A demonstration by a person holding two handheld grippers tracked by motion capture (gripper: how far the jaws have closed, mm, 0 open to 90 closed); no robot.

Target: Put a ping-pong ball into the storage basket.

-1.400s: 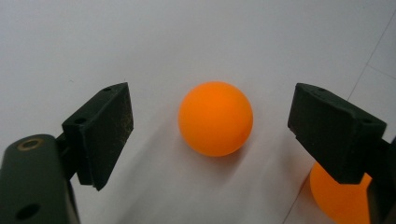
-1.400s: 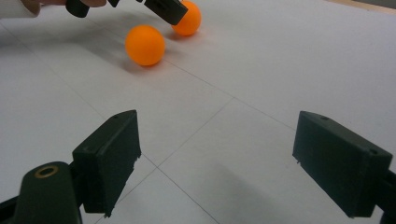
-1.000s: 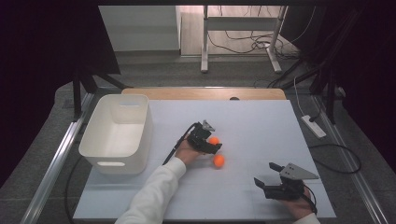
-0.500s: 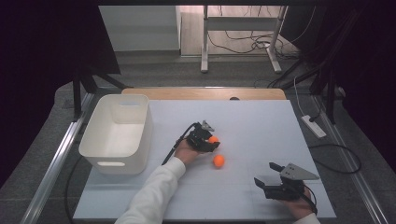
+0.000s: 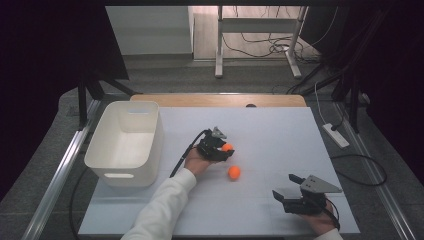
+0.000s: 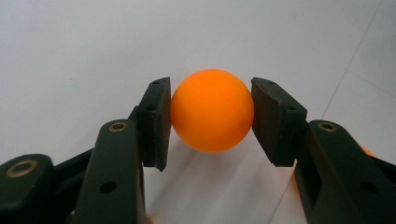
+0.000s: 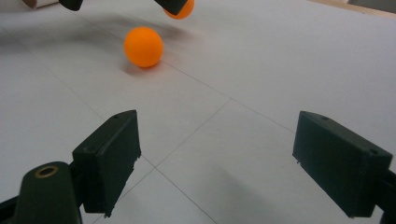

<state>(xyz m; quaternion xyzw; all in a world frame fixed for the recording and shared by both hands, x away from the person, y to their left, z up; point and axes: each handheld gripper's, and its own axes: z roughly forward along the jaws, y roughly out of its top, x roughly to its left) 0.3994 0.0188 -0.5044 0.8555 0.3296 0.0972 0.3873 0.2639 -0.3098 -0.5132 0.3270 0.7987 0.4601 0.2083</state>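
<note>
Here, left gripper (image 6: 212, 119) level, fingers (image 6: 156, 122) clamping orange ball (image 6: 212, 111), apparently lifted

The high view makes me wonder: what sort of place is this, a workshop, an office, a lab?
Probably a lab bench set up for recording hand work. A white table holds just a white bin and two orange balls, one loose. Cables and a power strip lie on the floor around it.

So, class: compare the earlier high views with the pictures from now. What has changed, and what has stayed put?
The left gripper has closed its jaws on one orange ball, which is now clamped between the pads. The second orange ball lies loose on the table as before. The right gripper stays open at the near right, and the white bin has not moved.
</note>
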